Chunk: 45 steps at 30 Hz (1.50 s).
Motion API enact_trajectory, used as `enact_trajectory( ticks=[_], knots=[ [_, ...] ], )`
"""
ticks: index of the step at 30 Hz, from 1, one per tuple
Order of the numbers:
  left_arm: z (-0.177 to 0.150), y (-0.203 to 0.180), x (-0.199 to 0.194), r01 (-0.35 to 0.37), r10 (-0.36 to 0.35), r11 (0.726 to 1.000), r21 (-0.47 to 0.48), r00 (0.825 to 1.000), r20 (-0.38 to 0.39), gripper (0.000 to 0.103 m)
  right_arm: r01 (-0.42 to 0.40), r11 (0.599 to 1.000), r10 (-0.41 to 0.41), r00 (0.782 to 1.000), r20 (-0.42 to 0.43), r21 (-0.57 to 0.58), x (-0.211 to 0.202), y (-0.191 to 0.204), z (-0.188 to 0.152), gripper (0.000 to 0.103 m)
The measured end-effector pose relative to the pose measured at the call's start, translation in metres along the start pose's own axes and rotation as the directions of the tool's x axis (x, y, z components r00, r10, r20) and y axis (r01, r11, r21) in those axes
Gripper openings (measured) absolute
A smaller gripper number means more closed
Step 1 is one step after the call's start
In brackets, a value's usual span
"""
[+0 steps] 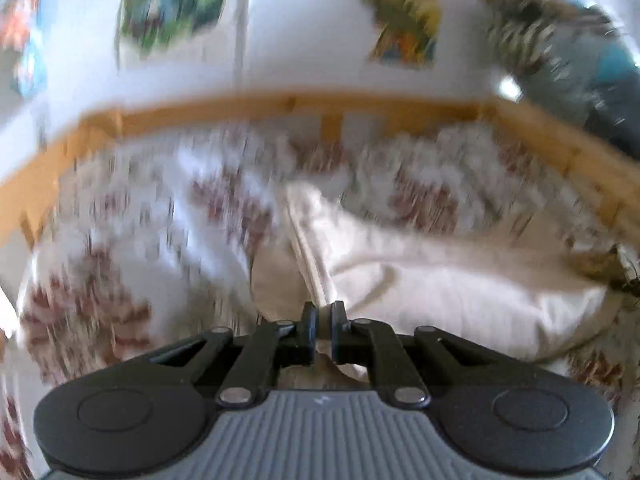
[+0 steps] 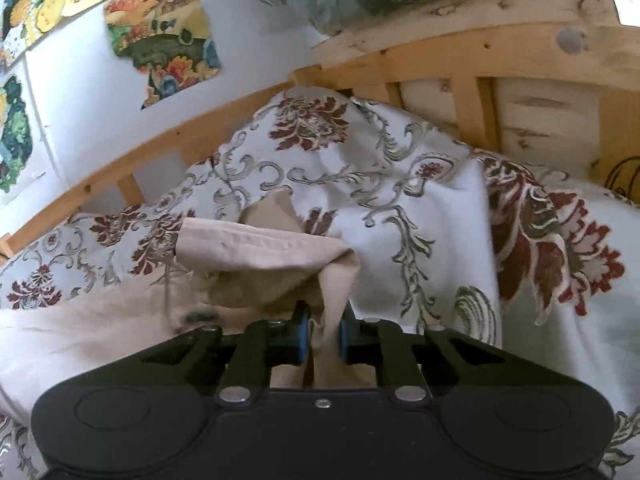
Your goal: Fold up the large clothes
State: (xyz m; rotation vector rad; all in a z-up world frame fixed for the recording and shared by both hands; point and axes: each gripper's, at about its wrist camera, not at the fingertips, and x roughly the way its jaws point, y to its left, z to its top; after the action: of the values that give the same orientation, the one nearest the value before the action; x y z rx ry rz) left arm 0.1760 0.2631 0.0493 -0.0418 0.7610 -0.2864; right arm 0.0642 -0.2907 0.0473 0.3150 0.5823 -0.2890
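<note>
We see a beige garment (image 2: 256, 252) lying crumpled on a floral bedspread (image 2: 400, 200) inside a wooden bed frame (image 2: 472, 52). The left gripper (image 1: 323, 312) has its jaws pressed together on a seamed edge of the garment (that view is heavily blurred). The right gripper (image 2: 323, 318) pinches a bunched fold of the same cloth between its blue pads (image 2: 301, 332). Colourful pictures (image 2: 164, 36) hang on the white wall (image 2: 80, 92) behind the bed.

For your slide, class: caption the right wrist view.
Right gripper pinches a fold of beige garment lying on a floral bedspread inside a wooden bed frame.
</note>
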Motion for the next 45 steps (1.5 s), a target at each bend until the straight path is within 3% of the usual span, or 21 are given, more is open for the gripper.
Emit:
enact_trajectory(
  ticks=[3,8,9,10,13,16,18,20,22,23,25,28,30,33,35,39,42,44,45],
  knots=[
    [-0.021,0.013,0.017,0.026,-0.028,0.996,-0.085,0.999,-0.021,0.007,0.013,1.000,-0.014,1.000,-0.005,-0.013,0.001,0.003,0.000,0.016],
    [-0.049,0.042,0.036,0.078,-0.090,0.962,-0.263,0.995,-0.037,0.009,0.027,1.000,-0.027,0.999,-0.024,-0.011,0.004,0.001,0.001,0.024],
    [-0.055,0.046,0.037,0.097,-0.111,0.953,-0.286,0.993,-0.032,0.013,0.029,1.000,-0.029,0.999,-0.028,-0.008,0.004,0.000,0.001,0.029],
    [-0.059,0.050,0.036,0.121,-0.134,0.948,-0.295,0.991,-0.025,0.028,0.033,0.999,-0.033,0.999,-0.030,-0.007,0.004,0.001,0.001,0.031],
    [-0.070,0.039,0.029,0.162,-0.170,0.964,-0.213,0.985,-0.019,0.053,0.037,0.999,-0.037,0.999,-0.039,-0.004,0.002,0.001,0.000,0.040],
    [-0.078,0.021,0.026,0.142,-0.145,0.987,-0.072,0.989,-0.041,0.062,0.039,0.999,-0.039,0.998,-0.050,0.003,0.000,0.000,-0.001,0.053],
    [-0.083,0.016,0.027,0.127,-0.129,0.991,-0.038,0.989,-0.065,0.062,0.046,0.999,-0.045,0.997,-0.057,0.019,-0.004,-0.003,-0.002,0.064],
    [-0.088,0.019,0.030,0.100,-0.104,0.994,-0.050,0.991,-0.082,0.056,0.047,0.998,-0.044,0.997,-0.055,0.047,-0.008,-0.008,-0.002,0.068],
    [-0.091,0.026,0.033,0.093,-0.101,0.991,-0.091,0.990,-0.093,0.017,0.039,0.997,-0.035,0.998,-0.061,0.064,-0.006,-0.011,-0.003,0.068],
    [-0.091,0.029,0.034,0.089,-0.100,0.989,-0.115,0.991,-0.092,0.017,0.037,0.997,-0.032,0.997,-0.068,0.064,-0.004,-0.011,-0.004,0.068],
    [-0.088,0.029,0.032,0.084,-0.094,0.987,-0.136,0.993,-0.070,0.011,0.022,0.998,-0.018,0.996,-0.083,0.054,0.002,-0.009,-0.006,0.062],
    [-0.075,0.022,0.028,0.057,-0.063,0.988,-0.146,0.997,-0.036,0.009,0.001,0.998,0.004,0.996,-0.084,0.066,0.004,-0.007,-0.010,0.042],
    [-0.060,0.025,0.018,0.078,-0.079,0.976,-0.203,0.997,0.001,0.008,-0.032,0.993,0.041,0.996,-0.076,0.114,0.001,-0.010,-0.011,0.016],
    [-0.037,0.021,0.003,0.096,-0.091,0.984,-0.152,0.995,0.038,0.008,-0.035,0.990,0.042,0.998,-0.048,0.135,-0.010,-0.011,-0.009,0.010],
    [-0.034,0.018,0.008,0.058,-0.059,0.994,-0.096,0.998,-0.005,0.008,-0.038,0.991,0.042,0.999,-0.030,0.127,-0.017,-0.008,-0.006,0.010],
    [-0.059,0.021,0.044,-0.012,-0.009,0.993,-0.117,0.985,-0.175,0.008,-0.025,0.996,0.032,0.995,-0.089,0.085,-0.009,-0.003,-0.009,0.016],
    [-0.077,0.025,0.050,-0.019,-0.010,0.984,-0.178,0.986,-0.164,0.010,0.012,0.997,-0.006,0.996,-0.093,0.071,-0.005,-0.003,-0.010,0.036],
    [-0.081,0.029,0.048,-0.007,-0.027,0.977,-0.215,0.988,-0.154,0.012,0.030,0.998,-0.028,0.998,-0.049,0.049,-0.008,-0.002,-0.006,0.042],
    [-0.080,0.032,0.046,-0.004,-0.031,0.974,-0.225,0.988,-0.152,0.019,0.037,0.999,-0.036,0.999,-0.032,0.030,-0.008,-0.001,-0.004,0.050]
  ],
)
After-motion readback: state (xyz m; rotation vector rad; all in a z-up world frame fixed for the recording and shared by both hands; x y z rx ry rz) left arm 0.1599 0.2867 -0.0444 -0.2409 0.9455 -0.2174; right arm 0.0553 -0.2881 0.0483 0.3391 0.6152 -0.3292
